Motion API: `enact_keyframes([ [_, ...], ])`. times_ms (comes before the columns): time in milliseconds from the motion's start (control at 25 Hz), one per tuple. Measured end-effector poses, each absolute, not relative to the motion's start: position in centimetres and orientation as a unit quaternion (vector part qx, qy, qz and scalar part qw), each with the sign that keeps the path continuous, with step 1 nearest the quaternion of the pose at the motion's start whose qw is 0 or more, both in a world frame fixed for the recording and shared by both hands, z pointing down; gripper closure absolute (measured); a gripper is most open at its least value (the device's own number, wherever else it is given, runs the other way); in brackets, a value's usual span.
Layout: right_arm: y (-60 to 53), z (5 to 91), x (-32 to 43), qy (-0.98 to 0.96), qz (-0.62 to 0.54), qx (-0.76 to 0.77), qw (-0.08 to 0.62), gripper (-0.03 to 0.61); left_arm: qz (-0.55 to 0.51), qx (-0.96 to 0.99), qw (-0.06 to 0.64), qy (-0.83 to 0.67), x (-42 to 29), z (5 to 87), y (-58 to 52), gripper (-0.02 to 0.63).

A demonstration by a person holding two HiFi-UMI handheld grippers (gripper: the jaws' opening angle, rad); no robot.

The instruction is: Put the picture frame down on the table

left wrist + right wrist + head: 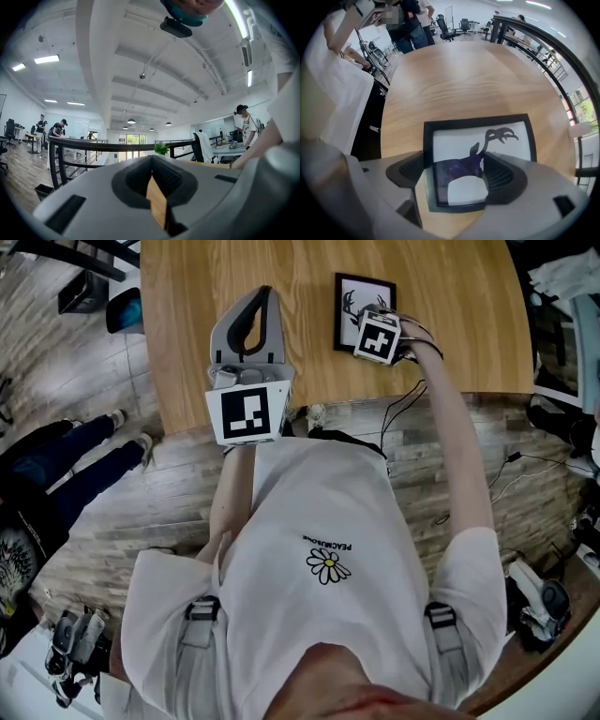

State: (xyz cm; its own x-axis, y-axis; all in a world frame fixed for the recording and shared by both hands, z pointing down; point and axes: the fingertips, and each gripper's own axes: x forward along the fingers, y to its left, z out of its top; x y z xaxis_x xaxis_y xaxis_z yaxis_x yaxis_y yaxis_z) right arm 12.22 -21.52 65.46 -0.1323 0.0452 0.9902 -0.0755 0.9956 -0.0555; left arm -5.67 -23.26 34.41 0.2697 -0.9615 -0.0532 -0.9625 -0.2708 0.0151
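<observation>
A black picture frame (354,298) with a dark antlered animal print lies face up on the wooden table (450,324), at the middle right. My right gripper (376,331) is over the frame's near right corner, its marker cube on top. In the right gripper view the frame (487,131) lies under the open jaws of that gripper (454,161); the left jaw stands by the frame's left edge, and the right jaw hangs over the glass. My left gripper (262,294) rests near the table's front left, shut on nothing. In its own view the left gripper (152,161) looks out at the ceiling.
The table's front edge (422,397) runs just ahead of my body. Another person's legs (66,451) stand on the wooden floor at the left. A blue object (124,310) sits by the table's left edge. Cables (534,465) and gear (539,601) lie on the floor to the right.
</observation>
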Motion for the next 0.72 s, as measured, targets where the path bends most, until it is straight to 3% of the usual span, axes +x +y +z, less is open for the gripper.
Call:
enact_keyframes([
  [720, -22.1, 62.9, 11.8, -0.776, -0.037, 0.080, 0.625, 0.198, 0.031, -0.810, 0.037, 0.585, -4.1, 32.8, -22.3, 0.597],
])
